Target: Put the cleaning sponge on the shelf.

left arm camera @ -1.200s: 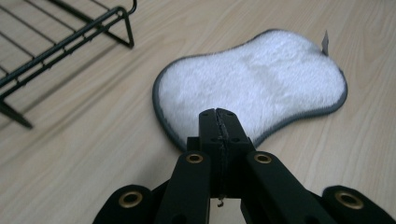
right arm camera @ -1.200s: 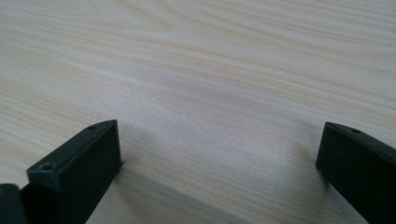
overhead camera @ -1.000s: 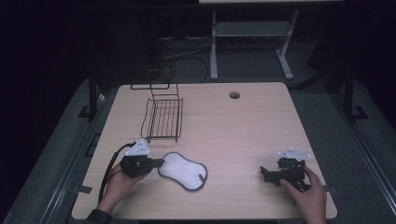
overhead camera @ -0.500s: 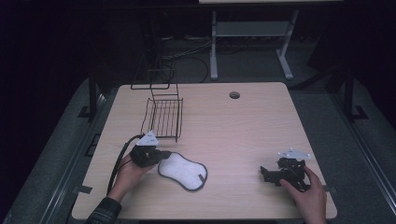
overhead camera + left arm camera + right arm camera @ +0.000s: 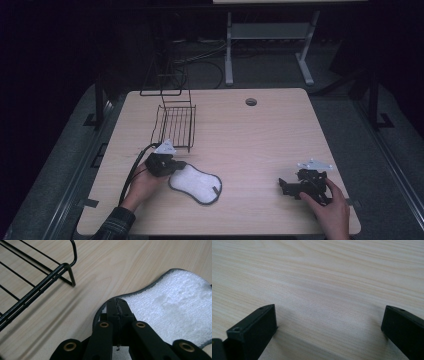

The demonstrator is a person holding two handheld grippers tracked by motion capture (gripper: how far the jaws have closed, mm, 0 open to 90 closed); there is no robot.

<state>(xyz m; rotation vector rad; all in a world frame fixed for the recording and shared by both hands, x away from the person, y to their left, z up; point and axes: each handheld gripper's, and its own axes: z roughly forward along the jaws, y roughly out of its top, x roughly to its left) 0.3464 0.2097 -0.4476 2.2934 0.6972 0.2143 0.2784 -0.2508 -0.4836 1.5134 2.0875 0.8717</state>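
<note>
The white terry-cloth pad with a dark grey stitched border (image 5: 195, 183) lies flat on the pale wood-grain table (image 5: 260, 140), toward the near left, just in front of the black wire rack (image 5: 176, 125). The left gripper (image 5: 117, 307) sits at the pad's left end, its jaws pressed together with no gap, tips right over the grey border. From the left gripper view I cannot tell for sure whether the hem is pinched between them or merely lies beneath.

That uncertainty is the main risk. If the tips have caught only a sliver of edging, any lift is likely to let the cloth slip free and drop back. If nothing is caught, pushing forward would just crumple or slide the pad across the smooth top.

The rack stands near the gripper's far side, one bent foot (image 5: 71, 277) close by; a careless swing toward it could snag the limp cloth or knock the light frame.

The right gripper (image 5: 329, 322) rests well apart at the near right, jaws spread wide over bare wood, too far off to steady the pad if it shifts.
</note>
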